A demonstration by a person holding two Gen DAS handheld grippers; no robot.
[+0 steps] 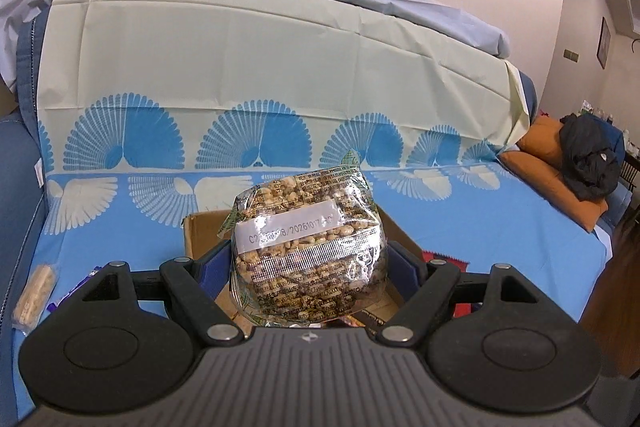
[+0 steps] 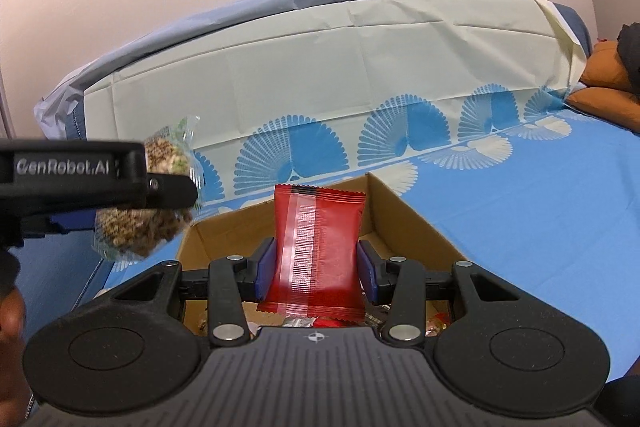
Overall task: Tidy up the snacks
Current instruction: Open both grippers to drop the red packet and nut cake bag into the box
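My left gripper [image 1: 310, 267] is shut on a clear bag of puffed grain snack [image 1: 308, 247], which stands upright between the blue pads above an open cardboard box [image 1: 200, 235]. In the right wrist view that bag [image 2: 136, 227] hangs at the left, with one left finger [image 2: 168, 189] across it, beside the box's left corner. My right gripper [image 2: 316, 267] is shut on a red snack packet [image 2: 318, 239], upright over the cardboard box [image 2: 404, 207]. Several small wrapped snacks lie in the box bottom, mostly hidden by the gripper.
The box sits on a blue patterned cloth [image 1: 480, 219] over a sofa seat. A pale cracker packet [image 1: 34, 295] and a purple wrapper [image 1: 76, 291] lie left of it. An orange cushion [image 1: 552, 163] with a dark garment [image 1: 588, 159] lies far right. A hand [image 2: 10, 311] shows lower left.
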